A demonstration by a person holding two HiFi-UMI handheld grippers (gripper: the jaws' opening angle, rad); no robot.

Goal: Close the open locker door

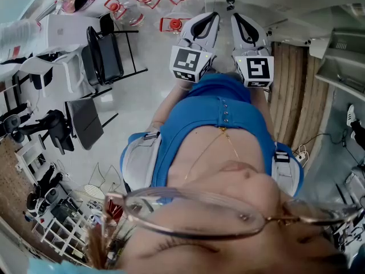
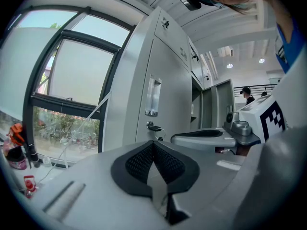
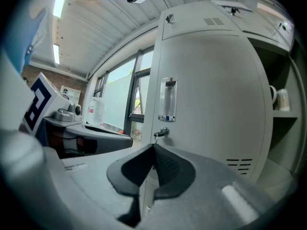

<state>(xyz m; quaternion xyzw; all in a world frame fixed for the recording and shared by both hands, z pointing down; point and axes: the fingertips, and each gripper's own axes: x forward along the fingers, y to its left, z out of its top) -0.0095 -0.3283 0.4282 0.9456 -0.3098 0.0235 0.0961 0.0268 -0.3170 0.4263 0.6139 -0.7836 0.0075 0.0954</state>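
We seem to be in a lab or office workroom. There are grey metal lockers (image 3: 211,95) beside big windows (image 2: 72,75), black folding chairs (image 1: 108,53), a laptop (image 1: 68,30), and a white rack (image 1: 57,224) crowded with gear.

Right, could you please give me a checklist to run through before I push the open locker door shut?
1. Left gripper free: ok. Its jaws are together with nothing between them.
2. Right gripper free: ok. Its jaws are together and empty.
3. Locker door in sight: ok. It fills the right gripper view ahead of the jaws.
4. Gripper against the door: not ok. The door stands apart from both grippers.
5. Aim clear of the key: cannot tell. The key shows just above the right jaw tips.
6. Nothing sticking out of the compartment: cannot tell. Only a cup on its shelf shows at the right edge.
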